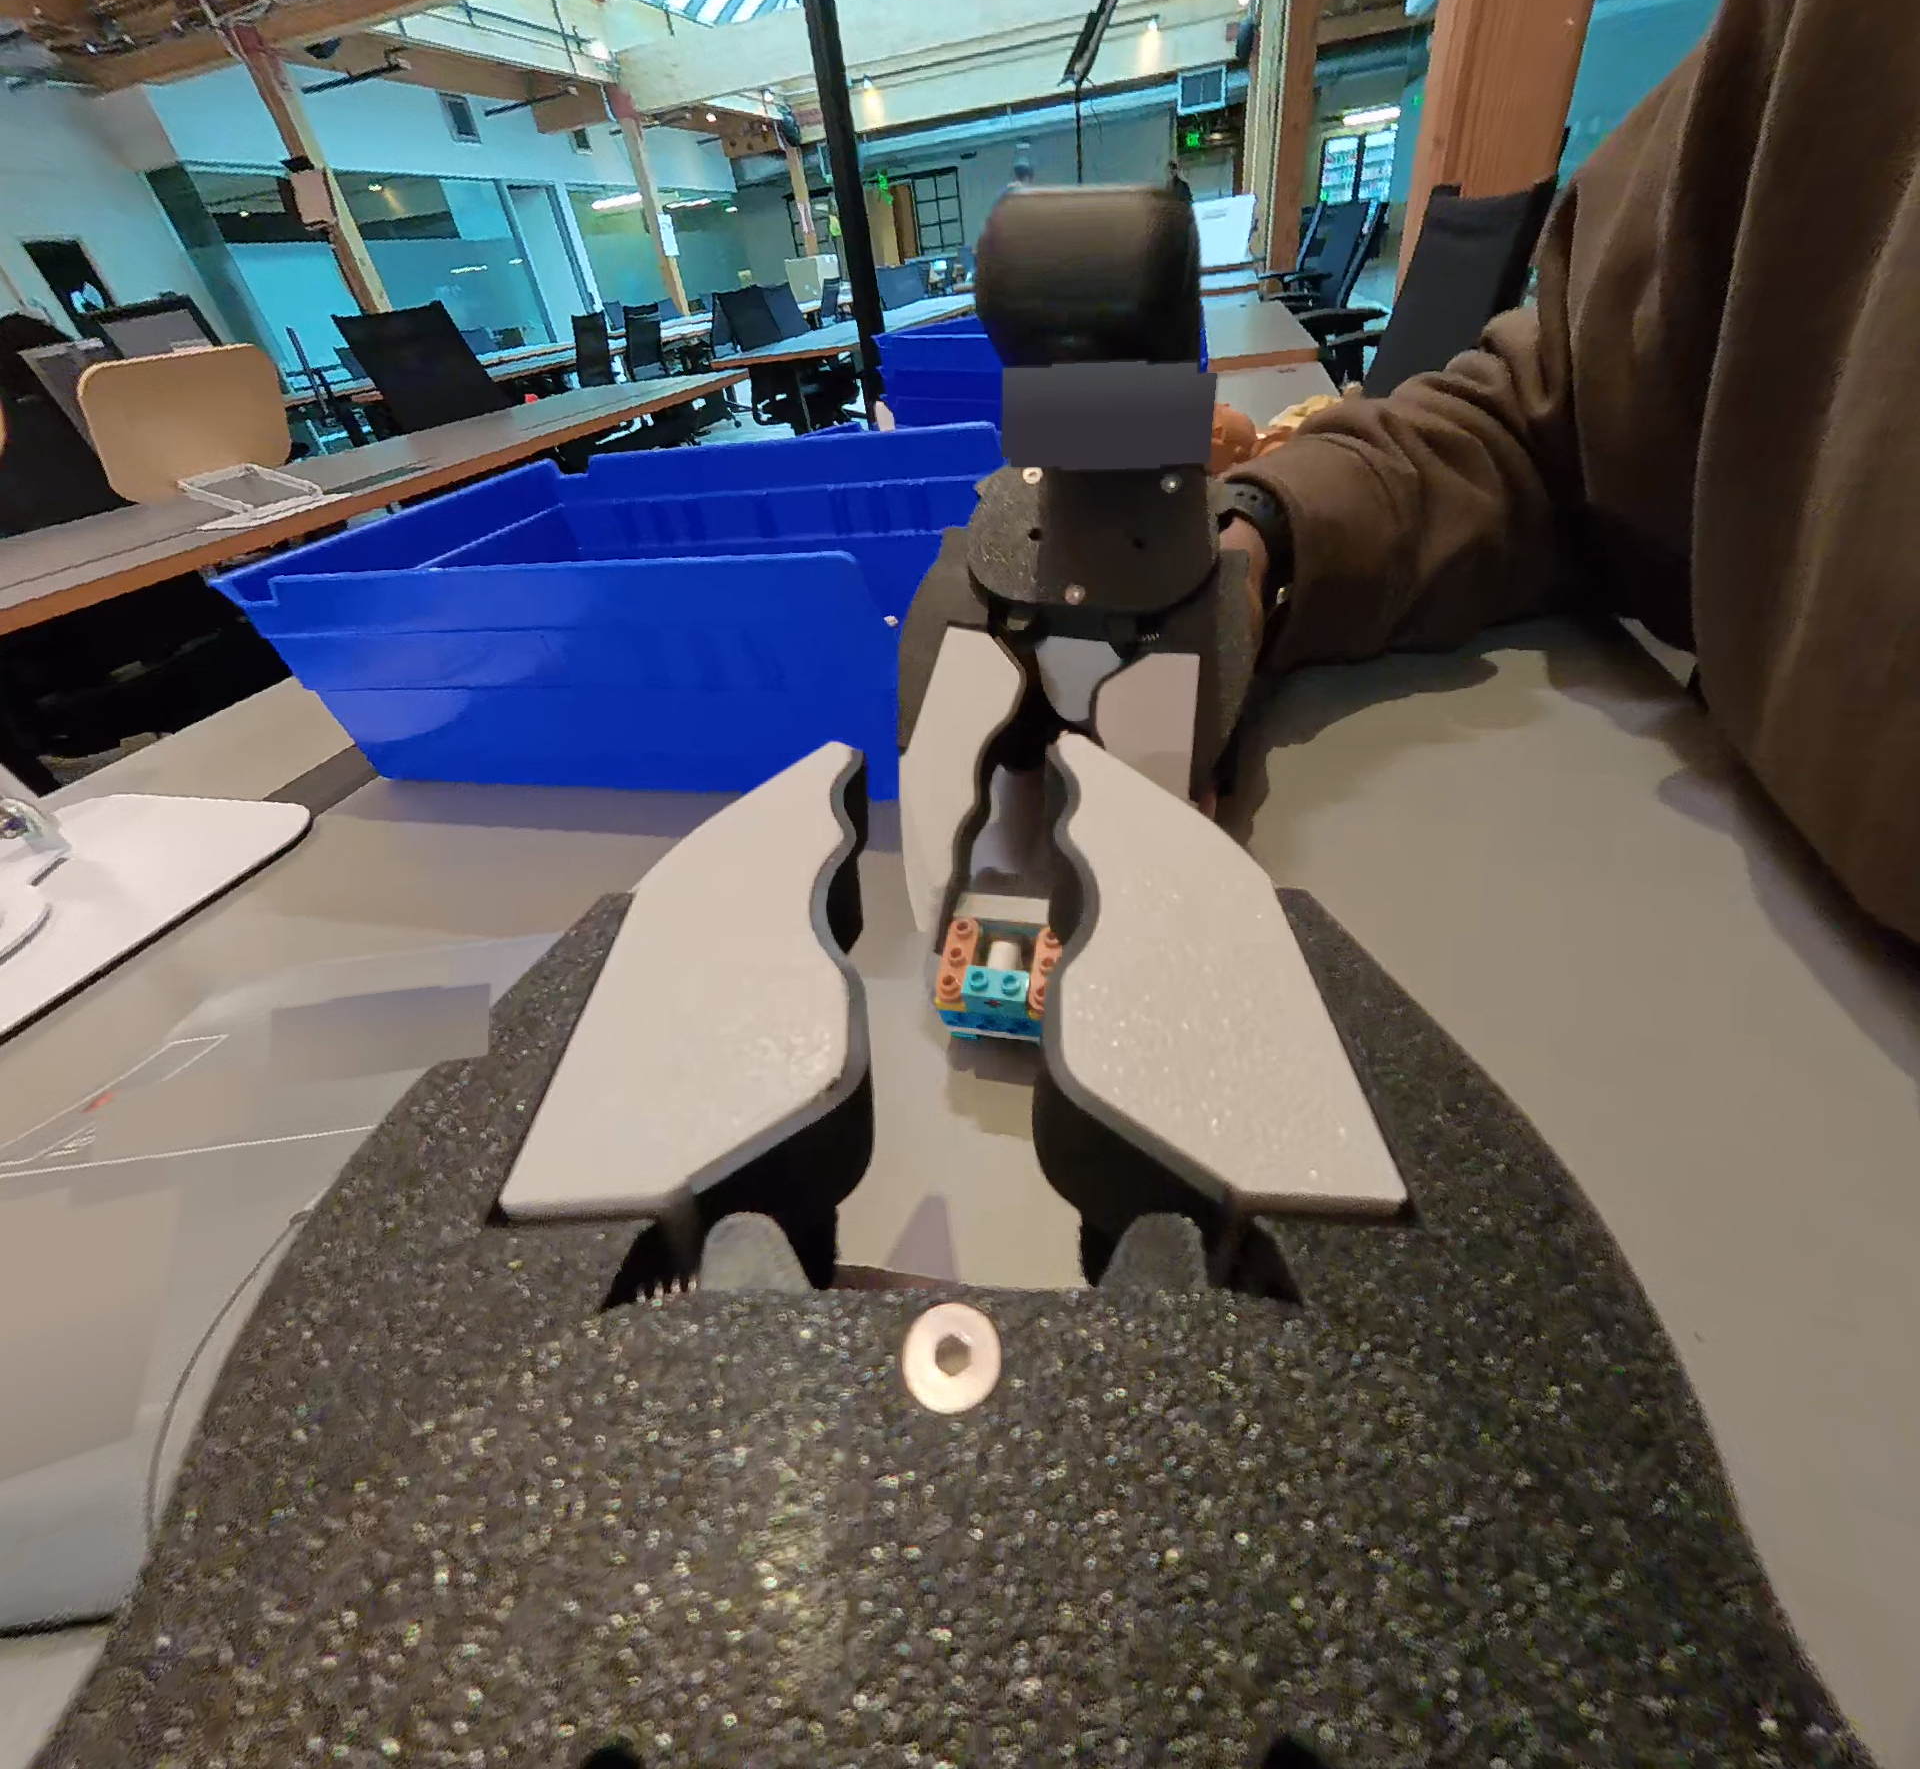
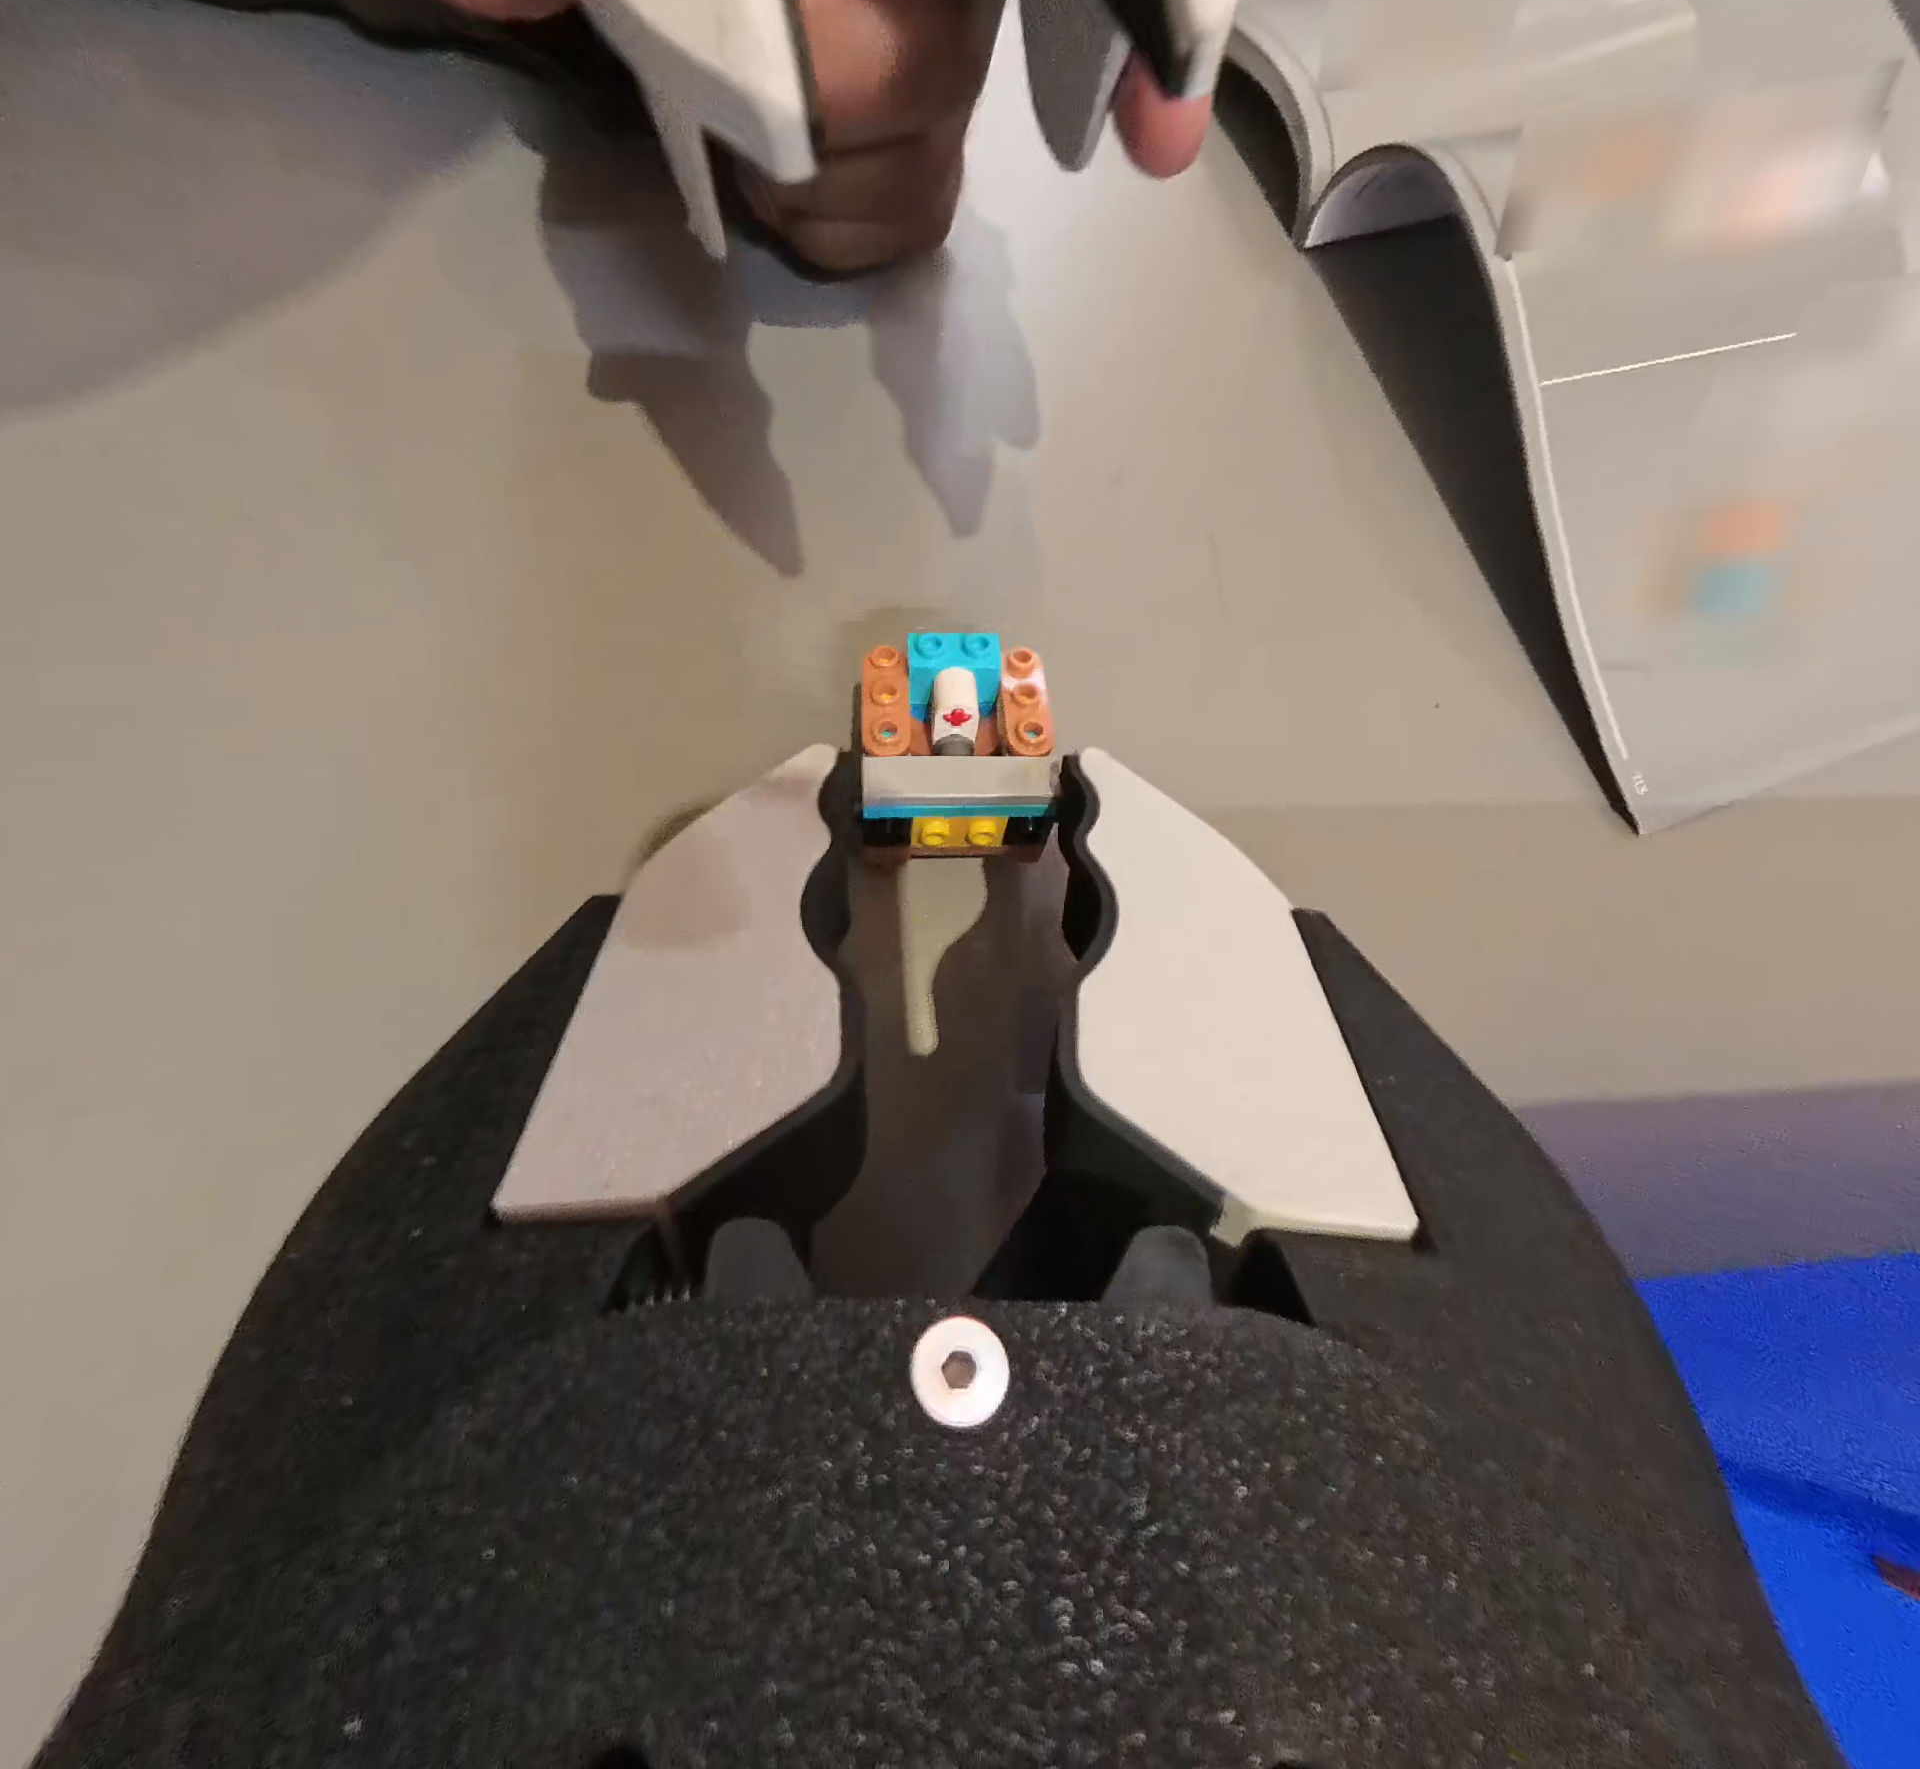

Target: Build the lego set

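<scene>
A small lego model (image 2: 956,732) with orange-brown studded sides, a teal brick, a white cylinder, a grey bar and yellow studs rests low over the grey table (image 2: 312,680). My right gripper (image 2: 958,784) is shut on its near end, fingertips on both sides of the grey bar. The model also shows in the left wrist view (image 1: 992,976), held by the right gripper (image 1: 997,898), which faces me. My left gripper (image 1: 954,769) is open and empty, and I see the model through its gap. In the right wrist view the left gripper (image 2: 914,57) is blurred, beyond the model and apart from it.
Blue plastic bins (image 1: 582,659) stand on the table behind and to the left of the model; a blue corner shows low in the right wrist view (image 2: 1787,1459). An open instruction booklet (image 2: 1662,369) lies on the table. A person's brown sleeve (image 1: 1662,369) rests on the table. My right fingertips sit around 9 cm from my left ones.
</scene>
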A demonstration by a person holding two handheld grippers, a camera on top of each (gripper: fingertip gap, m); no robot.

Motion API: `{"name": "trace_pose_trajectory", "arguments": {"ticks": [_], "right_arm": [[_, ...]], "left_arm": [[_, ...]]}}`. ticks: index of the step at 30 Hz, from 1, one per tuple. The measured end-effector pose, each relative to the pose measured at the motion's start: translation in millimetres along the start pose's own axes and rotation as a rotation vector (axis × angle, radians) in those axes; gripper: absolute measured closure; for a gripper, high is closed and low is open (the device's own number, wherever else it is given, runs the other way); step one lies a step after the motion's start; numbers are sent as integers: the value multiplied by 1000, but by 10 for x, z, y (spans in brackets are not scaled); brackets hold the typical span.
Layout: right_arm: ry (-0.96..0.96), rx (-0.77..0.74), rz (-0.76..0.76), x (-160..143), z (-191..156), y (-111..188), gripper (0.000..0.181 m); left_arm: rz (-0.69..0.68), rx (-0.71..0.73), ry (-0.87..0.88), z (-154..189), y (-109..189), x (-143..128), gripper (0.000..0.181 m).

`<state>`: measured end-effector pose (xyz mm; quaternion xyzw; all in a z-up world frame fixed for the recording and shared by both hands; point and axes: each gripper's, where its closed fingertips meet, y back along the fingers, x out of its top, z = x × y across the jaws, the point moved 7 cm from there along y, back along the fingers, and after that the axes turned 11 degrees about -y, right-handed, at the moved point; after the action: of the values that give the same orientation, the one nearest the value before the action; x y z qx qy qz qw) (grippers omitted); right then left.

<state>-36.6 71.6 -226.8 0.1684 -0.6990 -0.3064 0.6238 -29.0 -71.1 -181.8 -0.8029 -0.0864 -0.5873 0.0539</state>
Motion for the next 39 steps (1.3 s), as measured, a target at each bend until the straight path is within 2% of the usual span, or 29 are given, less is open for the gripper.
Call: {"name": "trace_pose_trajectory", "arguments": {"ticks": [16,29,39], "right_arm": [[5,-14,-59,-29,-5,-51,143],[-3,42,115,17,-8,110,136],[46,30,116,11,-55,105,138]], "left_arm": [[9,31,20,-39,20,2,150],[-53,72,-37,-73,17,-41,150],[-122,124,-88,-138,25,-104,150]]}}
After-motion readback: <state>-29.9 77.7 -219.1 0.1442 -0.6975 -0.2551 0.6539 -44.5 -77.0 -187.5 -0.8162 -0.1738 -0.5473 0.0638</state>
